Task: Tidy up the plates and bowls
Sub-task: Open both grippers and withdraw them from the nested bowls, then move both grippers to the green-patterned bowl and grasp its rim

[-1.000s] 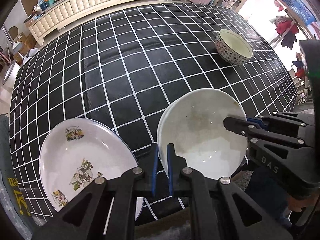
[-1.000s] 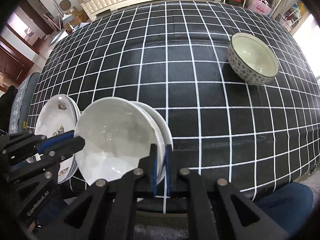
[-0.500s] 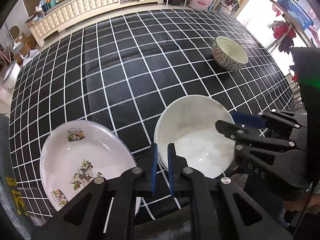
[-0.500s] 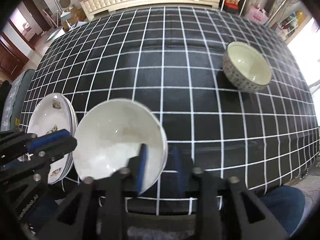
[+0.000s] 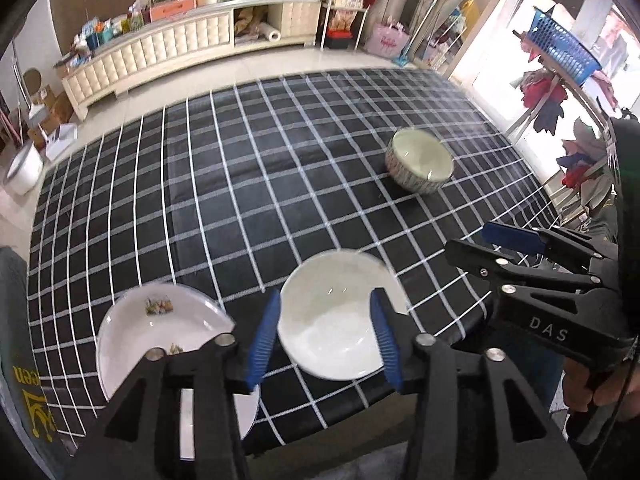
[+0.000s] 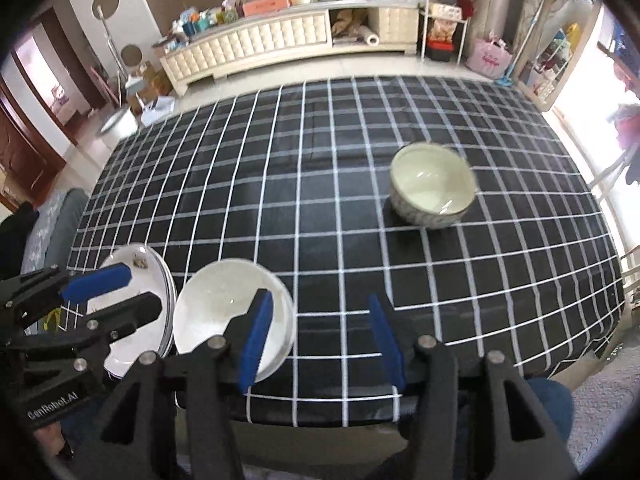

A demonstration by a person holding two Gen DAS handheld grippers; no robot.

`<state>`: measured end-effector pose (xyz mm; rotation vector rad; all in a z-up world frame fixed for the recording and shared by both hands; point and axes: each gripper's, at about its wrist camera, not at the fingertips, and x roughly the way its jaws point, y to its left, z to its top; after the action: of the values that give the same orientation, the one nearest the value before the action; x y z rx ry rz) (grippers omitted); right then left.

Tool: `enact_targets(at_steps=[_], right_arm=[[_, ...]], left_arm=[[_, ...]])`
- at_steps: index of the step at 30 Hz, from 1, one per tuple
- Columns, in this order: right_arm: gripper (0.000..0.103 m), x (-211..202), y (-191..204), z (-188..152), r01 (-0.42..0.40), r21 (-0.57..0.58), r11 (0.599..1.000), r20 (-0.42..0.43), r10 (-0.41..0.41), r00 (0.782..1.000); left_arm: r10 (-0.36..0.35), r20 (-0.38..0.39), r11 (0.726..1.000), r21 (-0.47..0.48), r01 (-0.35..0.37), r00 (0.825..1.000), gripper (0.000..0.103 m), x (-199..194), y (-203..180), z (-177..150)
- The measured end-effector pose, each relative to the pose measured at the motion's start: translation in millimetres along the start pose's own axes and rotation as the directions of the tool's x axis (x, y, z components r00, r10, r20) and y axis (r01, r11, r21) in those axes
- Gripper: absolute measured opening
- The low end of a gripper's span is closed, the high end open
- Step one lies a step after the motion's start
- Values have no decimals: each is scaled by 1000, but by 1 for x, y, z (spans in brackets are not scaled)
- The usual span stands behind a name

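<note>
A plain white plate (image 5: 332,316) (image 6: 224,308) lies on the black checked table (image 5: 240,184) (image 6: 320,184) near its front edge. Left of it sits a stack of decorated plates (image 5: 160,328) (image 6: 136,304). A patterned bowl (image 5: 419,166) (image 6: 432,190) stands alone at the right of the table. My left gripper (image 5: 326,342) (image 6: 108,296) is open, raised above and behind the white plate, nothing between its fingers. My right gripper (image 6: 320,340) (image 5: 480,240) is open too, just right of the white plate and holding nothing.
The table's front edge runs close below both grippers. A person's hand (image 5: 592,392) holds the right gripper's handle. Beyond the table are a long cream cabinet (image 5: 160,56) (image 6: 256,52) with clutter, shelves and a pink bag (image 6: 490,58).
Both grippers were shut on the white plate's rim; both have opened and pulled back and up. The plate now lies flat on the table.
</note>
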<state>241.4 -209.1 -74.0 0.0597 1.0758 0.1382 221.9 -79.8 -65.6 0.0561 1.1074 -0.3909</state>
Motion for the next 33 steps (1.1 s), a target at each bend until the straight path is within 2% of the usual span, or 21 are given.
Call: enact_targets(at_steps=[5,12,25,33], right_arm=[[57,-19,-19,10,-2,22,1000,46,1,999],[57,-28,-46,26,4,49,999,79,-8,997],[57,-15,-102,57,35,108,994,66,-42,997],[57,5,-124,76,37,126,991,42,-42,998]], left_arm=[[-5,38,999,33,4,999,49,-11,-17,20],[37,52,996,82,-41,998,49,-2,-38,49],[45,42,988,145,-50,998,49,29,-72,102],[43,-1,984,172,-43,999,49,65,-85,131]])
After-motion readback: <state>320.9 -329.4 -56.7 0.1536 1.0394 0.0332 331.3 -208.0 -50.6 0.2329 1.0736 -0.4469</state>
